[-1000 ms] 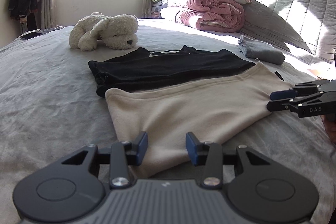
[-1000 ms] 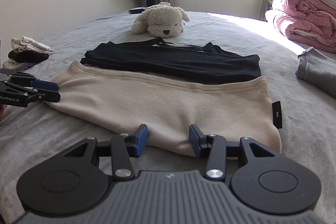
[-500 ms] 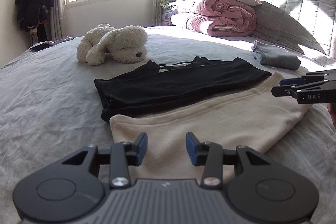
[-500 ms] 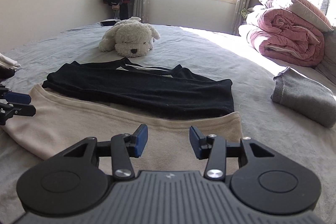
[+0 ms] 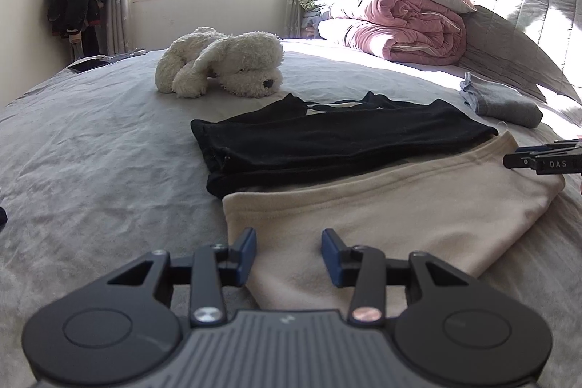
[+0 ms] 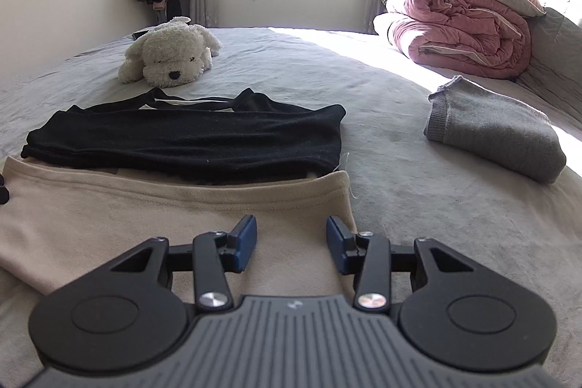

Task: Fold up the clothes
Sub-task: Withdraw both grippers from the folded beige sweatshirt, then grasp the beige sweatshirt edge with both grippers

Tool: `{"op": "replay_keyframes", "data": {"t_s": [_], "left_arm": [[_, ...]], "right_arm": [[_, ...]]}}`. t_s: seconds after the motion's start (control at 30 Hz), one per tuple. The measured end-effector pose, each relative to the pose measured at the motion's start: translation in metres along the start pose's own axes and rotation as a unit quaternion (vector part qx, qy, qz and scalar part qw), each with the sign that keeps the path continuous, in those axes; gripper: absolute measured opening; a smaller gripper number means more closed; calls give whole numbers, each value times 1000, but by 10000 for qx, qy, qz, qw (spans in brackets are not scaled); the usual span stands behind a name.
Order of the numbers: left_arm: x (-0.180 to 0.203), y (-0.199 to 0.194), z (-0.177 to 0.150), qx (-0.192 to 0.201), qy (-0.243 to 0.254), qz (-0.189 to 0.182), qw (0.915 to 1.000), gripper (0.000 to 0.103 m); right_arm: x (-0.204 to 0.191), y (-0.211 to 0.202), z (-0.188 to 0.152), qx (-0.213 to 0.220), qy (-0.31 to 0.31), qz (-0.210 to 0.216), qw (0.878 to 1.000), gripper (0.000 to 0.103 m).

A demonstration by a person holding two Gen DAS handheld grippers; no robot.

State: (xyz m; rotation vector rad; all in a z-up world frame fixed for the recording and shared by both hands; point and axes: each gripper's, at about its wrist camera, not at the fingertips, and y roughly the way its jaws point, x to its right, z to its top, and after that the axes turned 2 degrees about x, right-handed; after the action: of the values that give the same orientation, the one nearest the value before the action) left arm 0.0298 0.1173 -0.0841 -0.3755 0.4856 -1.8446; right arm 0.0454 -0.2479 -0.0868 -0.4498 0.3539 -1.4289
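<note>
So the beige garment (image 5: 393,206) is lying flat on the grey bed (image 5: 91,151), long axis running side to side across both views, with the black top (image 5: 327,140) laid along its far edge and partly over it. Left gripper (image 5: 289,255) hangs over the near left corner of the beige piece, jaws spread, nothing pinched, cloth just showing in the gap below. Right gripper (image 6: 291,244) is doing the mirror thing at the right end, right by the hemmed far right corner, also spread and holding nothing. So each hand is nearest its own end, and the garment sits straight ahead and just under both tools. My guess is the next move is a two-corner pinch, then folding along that long axis, which means both need to drop onto the fabric edge first. Plush dog (image 6: 171,57) and folded grey knit (image 6: 498,137) are well clear, further across the bed.
</note>
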Motion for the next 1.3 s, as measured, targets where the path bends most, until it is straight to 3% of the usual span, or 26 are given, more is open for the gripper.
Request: {"op": "replay_keyframes", "data": {"t_s": [0.37,0.93,1.3], "left_arm": [[-12,-10,-5,-148,-148,-36,9998,44],[-5,-34,-4,-424,148,88,9990,48],[10,-52,-3,-714,79,-113,9974,54]], "right_arm": [[19,-12,-7,-134,77,-78,9998,47],[23,-36,-3,-159,44,-21,9999,47],[27,-54,-4,-301,303,29,9991,47]]}}
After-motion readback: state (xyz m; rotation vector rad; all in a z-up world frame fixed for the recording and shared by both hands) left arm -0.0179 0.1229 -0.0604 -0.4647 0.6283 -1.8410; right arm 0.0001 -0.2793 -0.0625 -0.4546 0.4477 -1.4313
